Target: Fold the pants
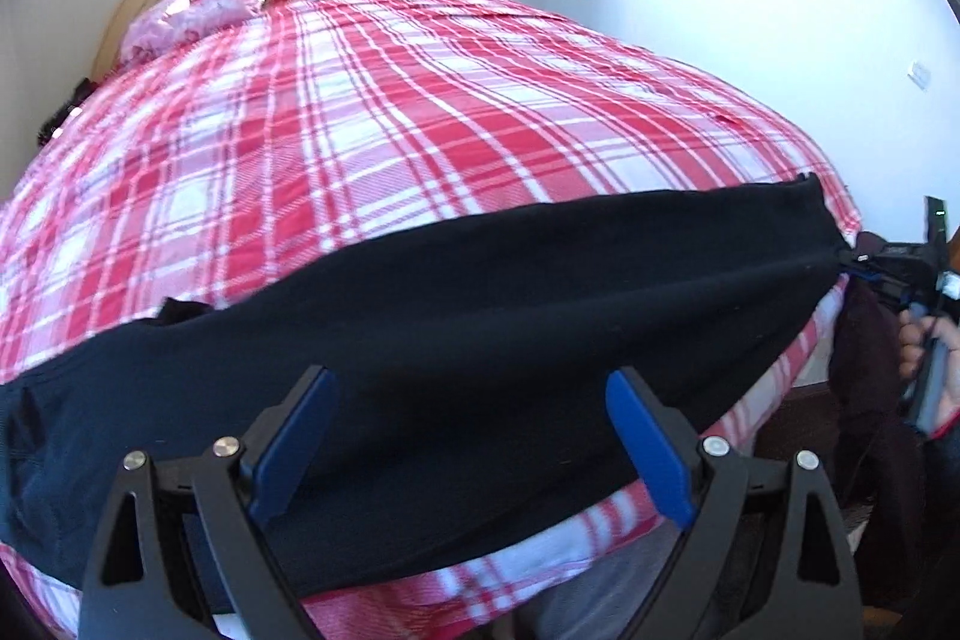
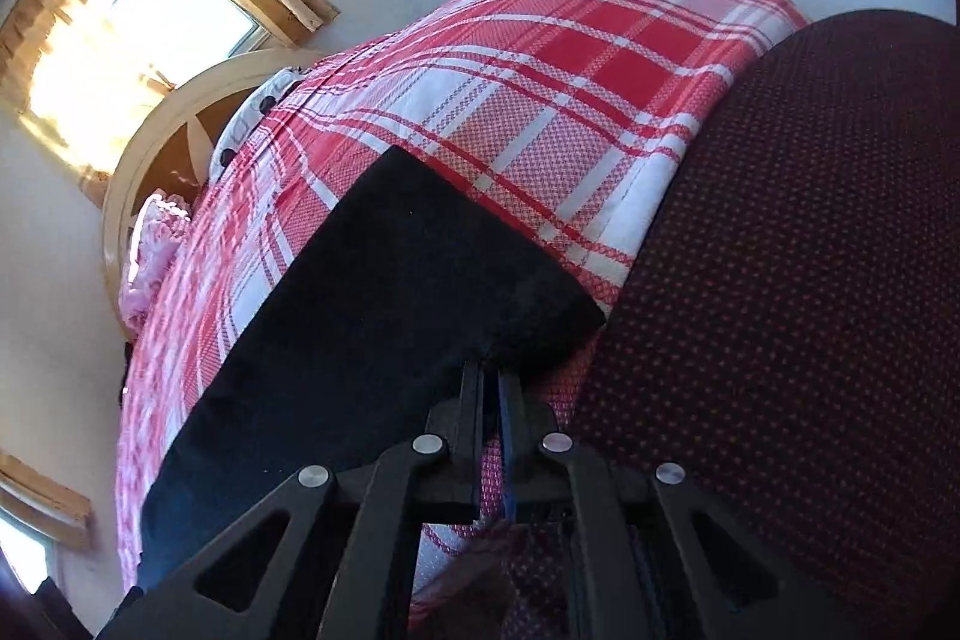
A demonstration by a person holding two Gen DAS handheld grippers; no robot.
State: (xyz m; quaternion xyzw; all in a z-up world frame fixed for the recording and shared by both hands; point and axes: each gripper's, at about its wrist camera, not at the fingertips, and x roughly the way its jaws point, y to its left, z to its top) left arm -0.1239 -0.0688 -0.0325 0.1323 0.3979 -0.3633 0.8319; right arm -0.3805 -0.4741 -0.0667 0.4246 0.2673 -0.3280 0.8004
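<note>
Pants (image 1: pixel 480 316) lie along near bed (image 1: pixel 372 112) edge, narrow strip; further folds remain. Left gripper (image 1: pixel 471 436) spread wide, holding nothing. Right gripper (image 2: pixel 491 370) clamped on pants end.

Pants (image 1: pixel 468 316) on bed (image 1: pixel 360 112), pillows (image 1: pixel 198 10) behind.

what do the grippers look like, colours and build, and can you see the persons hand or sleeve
Both are black, angular linkage frames with triangular cut-outs and round silver pivot bolts. The left gripper has two long fingers faced with blue pads. The right gripper shows the same black frame and a thin blue pad edge. In the left wrist view, a bare hand with a red-edged dark cuff is visible.
</note>
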